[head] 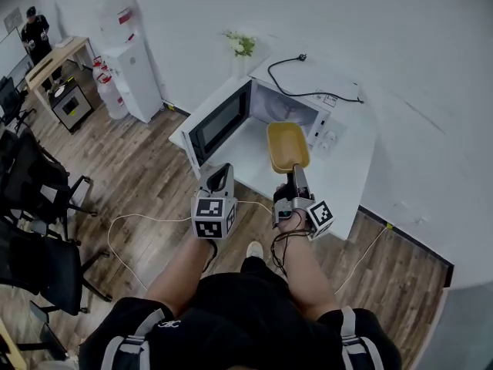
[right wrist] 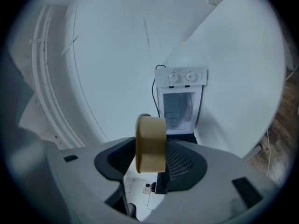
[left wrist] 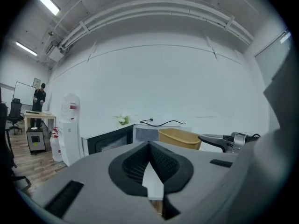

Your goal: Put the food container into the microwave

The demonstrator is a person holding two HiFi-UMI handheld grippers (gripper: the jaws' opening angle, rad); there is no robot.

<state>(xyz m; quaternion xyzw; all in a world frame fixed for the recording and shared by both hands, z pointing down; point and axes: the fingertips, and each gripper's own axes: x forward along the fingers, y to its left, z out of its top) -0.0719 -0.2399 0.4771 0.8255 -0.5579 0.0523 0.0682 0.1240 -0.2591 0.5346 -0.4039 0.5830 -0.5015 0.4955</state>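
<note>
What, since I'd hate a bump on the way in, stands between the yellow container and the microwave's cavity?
Nothing visible does. The microwave has its door swung open aside, and the right gripper holds the food container before the opening. The black cable lies on top, clear of the path.

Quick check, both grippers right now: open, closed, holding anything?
Left gripper: jaws closed, nothing between them.
Right gripper: jaws closed on the yellow food container, held up in front of the open microwave.

Bright, even light; fisheye-warped edges
</note>
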